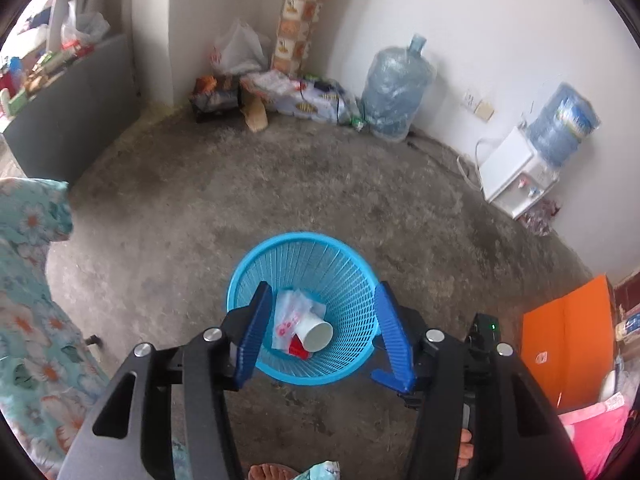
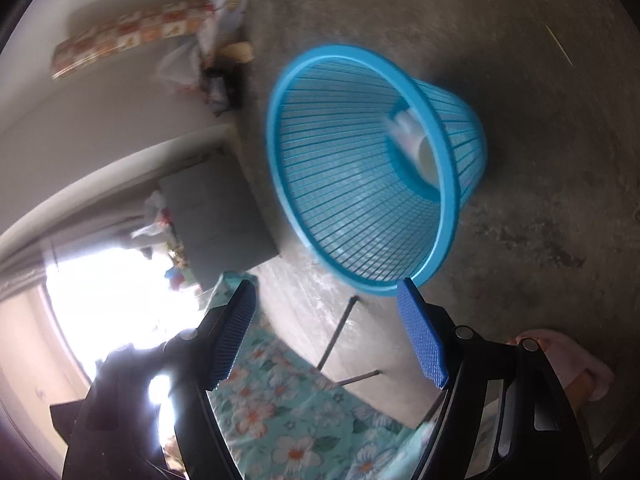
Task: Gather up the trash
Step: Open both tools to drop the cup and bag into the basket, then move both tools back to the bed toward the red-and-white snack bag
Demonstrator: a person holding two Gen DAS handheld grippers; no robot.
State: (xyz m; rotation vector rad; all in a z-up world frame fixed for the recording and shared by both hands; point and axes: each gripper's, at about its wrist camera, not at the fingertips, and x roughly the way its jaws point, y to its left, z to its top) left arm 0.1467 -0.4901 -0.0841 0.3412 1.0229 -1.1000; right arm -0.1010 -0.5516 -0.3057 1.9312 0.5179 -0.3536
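While both pairs of blue fingers stand spread with nothing between the pads, the left gripper (image 1: 320, 328) hangs over the mouth of the blue basket (image 1: 348, 256), which sits on the concrete floor (image 1: 200, 208). Between its fingers, down at the basket's bottom, lie a white paper cup (image 1: 318, 332) on its side, a crumpled clear plastic bag (image 1: 292, 312) with red print, and a red scrap (image 1: 298, 348) partly under the cup. Neither left pad visibly touches the basket; from this angle the fingers overlap its rim.

From the right wrist view, the right gripper (image 2: 326, 292) is released too, its right fingertip (image 2: 408, 290) just at the near rim; whether it touches cannot be told. Motion blur smears the basket there, and the cup (image 2: 416, 144) shows only as a pale shape behind the rim. Below the fingers lies flowered cloth (image 2: 288, 420), cut off by the frame. A bare foot (image 1: 272, 472) is cropped beneath the left gripper.
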